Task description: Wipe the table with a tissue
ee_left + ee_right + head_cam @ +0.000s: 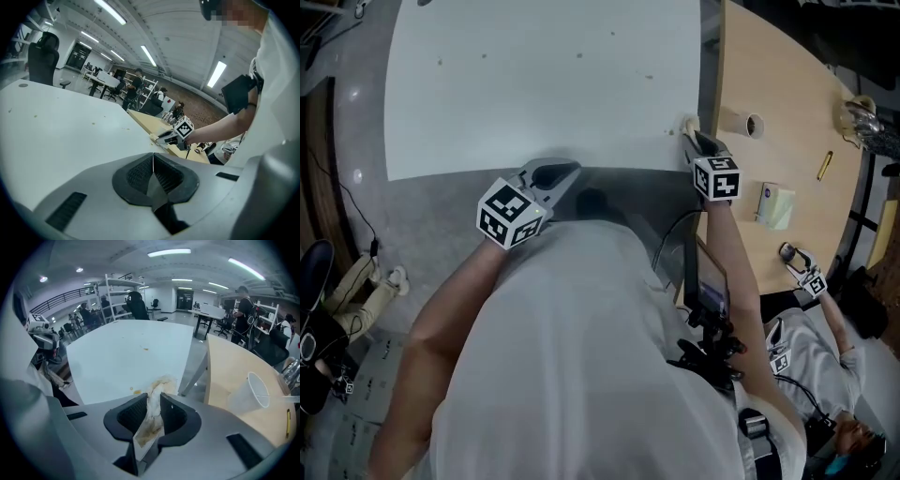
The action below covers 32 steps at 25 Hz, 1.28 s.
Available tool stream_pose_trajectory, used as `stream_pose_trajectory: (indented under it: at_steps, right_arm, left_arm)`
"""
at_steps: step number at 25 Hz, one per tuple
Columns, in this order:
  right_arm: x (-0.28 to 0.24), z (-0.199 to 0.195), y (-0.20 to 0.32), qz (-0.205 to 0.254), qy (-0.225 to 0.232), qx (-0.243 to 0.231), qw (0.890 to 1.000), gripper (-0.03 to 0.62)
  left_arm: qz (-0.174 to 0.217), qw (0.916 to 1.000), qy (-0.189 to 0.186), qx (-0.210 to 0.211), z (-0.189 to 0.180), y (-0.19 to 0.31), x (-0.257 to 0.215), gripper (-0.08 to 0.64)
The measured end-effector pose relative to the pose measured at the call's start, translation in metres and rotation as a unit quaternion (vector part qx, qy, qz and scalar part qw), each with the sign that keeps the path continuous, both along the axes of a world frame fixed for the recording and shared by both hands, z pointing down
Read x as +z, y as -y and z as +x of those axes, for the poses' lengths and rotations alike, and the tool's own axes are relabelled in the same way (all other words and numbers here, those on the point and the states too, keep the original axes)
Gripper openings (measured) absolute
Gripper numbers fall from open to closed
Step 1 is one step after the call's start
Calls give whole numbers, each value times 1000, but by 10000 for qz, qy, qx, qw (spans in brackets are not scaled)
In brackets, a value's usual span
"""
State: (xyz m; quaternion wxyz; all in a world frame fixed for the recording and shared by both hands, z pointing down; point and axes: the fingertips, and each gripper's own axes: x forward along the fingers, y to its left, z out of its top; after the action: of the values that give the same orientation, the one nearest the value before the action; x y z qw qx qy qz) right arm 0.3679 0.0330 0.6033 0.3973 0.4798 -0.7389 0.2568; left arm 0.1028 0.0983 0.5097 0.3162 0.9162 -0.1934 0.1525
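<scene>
Head view, from the left: the left gripper [555, 174] hangs at the near edge of the wide white flat-topped table [534, 94]. Its own view shows the jaws pressed together with nothing between them. Small brownish specks [649, 78] dot the tabletop toward its right side. The right gripper [690, 133] sits at the table's near right corner, jaws clamped on a crumpled white tissue with yellow-brown stains [156, 392]. The tissue's loose end reaches out over that corner, beside an orange spot [136, 391]; whether it presses on the surface I cannot tell. Risks, as I judge them: the tissue is already soiled, so a dragging pass could smear rather than lift. It is pinched in a thin strip and might pull free under friction. So near the corner, a stroke to the right would run off into the gap. Just beyond that gap, on the pale wooden table [787, 84], a clear plastic cup [741, 122] lies near enough for a wide swing to knock it.
</scene>
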Motion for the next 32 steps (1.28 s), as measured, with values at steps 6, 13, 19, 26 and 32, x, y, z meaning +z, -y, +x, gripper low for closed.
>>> stream_pose_trajectory:
  at_steps: [6, 13, 19, 26, 32]
  right_arm:
    - [10, -4, -1, -345, -429, -650, 9964, 84]
    - [14, -11, -7, -587, -300, -988, 9929, 78]
    - [15, -27, -13, -607, -179, -1169, 9911, 78]
    - [16, -44, -15, -596, -209, -1281, 9897, 78]
    - [17, -63, -9, -553, -205, -948, 9937, 78]
  left_arm:
    - [-10, 10000, 14, -80, -5, 4, 1, 8]
    - [46, 9999, -46, -79, 0, 3, -3, 8]
    - [44, 10000, -34, -10, -1, -1, -4, 8]
    - [103, 9999, -12, -129, -13, 9, -5, 8]
    - [150, 9998, -14, -132, -20, 12, -9, 8]
